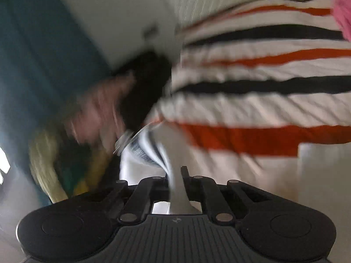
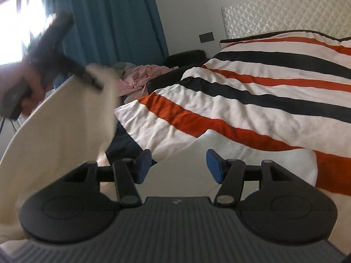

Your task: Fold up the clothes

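A cream-white garment lies partly on the striped bed and is lifted at its left side. My left gripper is shut on a fold of this garment; it also shows in the right wrist view, held up in a hand, pinching the cloth's raised edge. My right gripper is open, blue pads apart, just above the flat part of the garment, touching nothing. The left wrist view is heavily blurred.
A white, orange and black striped blanket covers the bed. A pink cloth pile lies at the far side, by a teal curtain. A quilted headboard stands at the back right. A pink object is at the top right.
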The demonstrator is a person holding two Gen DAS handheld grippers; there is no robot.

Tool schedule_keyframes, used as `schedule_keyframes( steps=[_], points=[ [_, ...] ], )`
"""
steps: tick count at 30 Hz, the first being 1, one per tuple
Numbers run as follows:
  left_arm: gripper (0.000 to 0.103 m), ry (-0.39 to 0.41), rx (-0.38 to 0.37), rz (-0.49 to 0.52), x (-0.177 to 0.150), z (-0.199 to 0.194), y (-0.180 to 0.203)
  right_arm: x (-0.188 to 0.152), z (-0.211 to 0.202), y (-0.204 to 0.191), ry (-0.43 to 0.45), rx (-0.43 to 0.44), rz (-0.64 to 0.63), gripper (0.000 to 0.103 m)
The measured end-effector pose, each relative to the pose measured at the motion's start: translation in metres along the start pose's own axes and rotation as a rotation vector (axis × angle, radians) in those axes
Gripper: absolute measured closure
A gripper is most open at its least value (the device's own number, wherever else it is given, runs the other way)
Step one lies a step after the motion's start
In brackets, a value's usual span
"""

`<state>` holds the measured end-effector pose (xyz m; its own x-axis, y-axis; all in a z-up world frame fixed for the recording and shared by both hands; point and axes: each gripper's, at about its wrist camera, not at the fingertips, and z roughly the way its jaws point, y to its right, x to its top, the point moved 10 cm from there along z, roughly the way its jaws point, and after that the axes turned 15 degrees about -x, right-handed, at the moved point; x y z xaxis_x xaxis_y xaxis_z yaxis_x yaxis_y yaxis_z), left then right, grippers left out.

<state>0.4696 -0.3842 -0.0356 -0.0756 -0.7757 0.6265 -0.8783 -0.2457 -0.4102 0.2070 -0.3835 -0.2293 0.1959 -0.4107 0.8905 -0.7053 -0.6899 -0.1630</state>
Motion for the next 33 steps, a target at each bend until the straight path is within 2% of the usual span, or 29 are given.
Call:
schedule_keyframes(
  steps=[1, 2, 4, 6, 9, 13, 15, 21, 25, 28, 33],
  points=[
    [0.079, 0.021, 0.031, 0.011, 0.0, -0.001, 0.001, -0.002, 0.001, -0.002, -0.002, 0.0, -0.003, 0.044],
    [0.048, 0.042, 0.062, 0.021, -0.001, -0.003, 0.001, -0.004, 0.001, -0.003, -0.003, -0.001, -0.006, 0.044],
    [0.019, 0.085, 0.124, 0.036, -0.002, -0.007, 0.003, -0.007, 0.002, -0.006, -0.006, -0.002, -0.012, 0.044],
    [0.017, 0.111, 0.153, -0.012, -0.009, -0.019, 0.009, -0.011, 0.003, -0.009, -0.009, -0.002, -0.018, 0.044],
    [0.016, 0.096, 0.189, -0.12, -0.035, -0.045, 0.008, -0.015, 0.003, -0.016, -0.012, 0.01, -0.029, 0.044],
    [0.014, 0.12, 0.215, -0.296, -0.084, -0.108, 0.029, -0.02, 0.002, -0.024, -0.015, 0.025, -0.044, 0.044],
    [0.01, 0.123, 0.242, -0.406, -0.126, -0.15, 0.05, -0.022, 0.002, -0.027, -0.025, 0.033, -0.042, 0.044],
    [0.01, 0.037, 0.4, -0.793, -0.276, -0.254, 0.135, -0.027, -0.003, -0.036, -0.048, 0.066, -0.036, 0.045],
    [0.011, -0.019, 0.412, -1.046, -0.342, -0.297, 0.168, -0.031, -0.014, -0.041, -0.041, 0.091, -0.057, 0.044],
    [0.009, 0.089, 0.363, -1.129, -0.348, -0.319, 0.169, -0.032, -0.02, -0.051, -0.032, 0.103, -0.082, 0.045],
    [0.009, 0.121, 0.364, -1.125, -0.348, -0.322, 0.166, -0.03, -0.029, -0.063, -0.005, 0.119, -0.123, 0.045]
  ],
)
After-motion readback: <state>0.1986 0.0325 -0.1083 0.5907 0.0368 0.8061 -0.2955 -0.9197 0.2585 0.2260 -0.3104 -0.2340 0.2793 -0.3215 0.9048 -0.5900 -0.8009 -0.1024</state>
